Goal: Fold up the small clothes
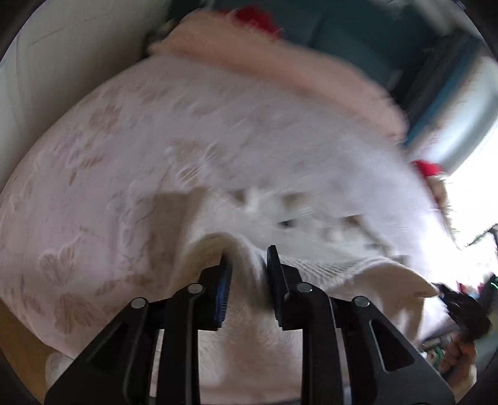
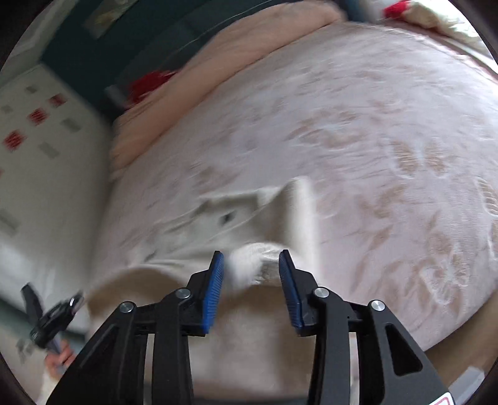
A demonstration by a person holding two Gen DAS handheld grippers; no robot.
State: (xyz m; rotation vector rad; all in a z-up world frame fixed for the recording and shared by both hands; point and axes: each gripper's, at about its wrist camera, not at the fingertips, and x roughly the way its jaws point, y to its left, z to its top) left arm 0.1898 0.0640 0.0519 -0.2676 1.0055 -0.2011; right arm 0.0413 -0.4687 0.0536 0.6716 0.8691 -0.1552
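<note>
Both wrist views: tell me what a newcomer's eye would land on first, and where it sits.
First come the black grippers with blue pads at the bottom of each view: the left gripper and the right gripper, each with a bunched fold of the white garment between parted jaws. Behind them a pale flowered bedspread fills most of each view. A pink blanket with a red patch lies along its far edge.

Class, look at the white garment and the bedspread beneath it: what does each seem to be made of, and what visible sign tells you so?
White garment: seemingly a soft knit, matte, with a ribbed edge and limp folds.
Bedspread: probably a woven or quilted textile, pale pink, with a raised leaf-like pattern and a slight sheen. Blur leaves the exact fibres open.
</note>
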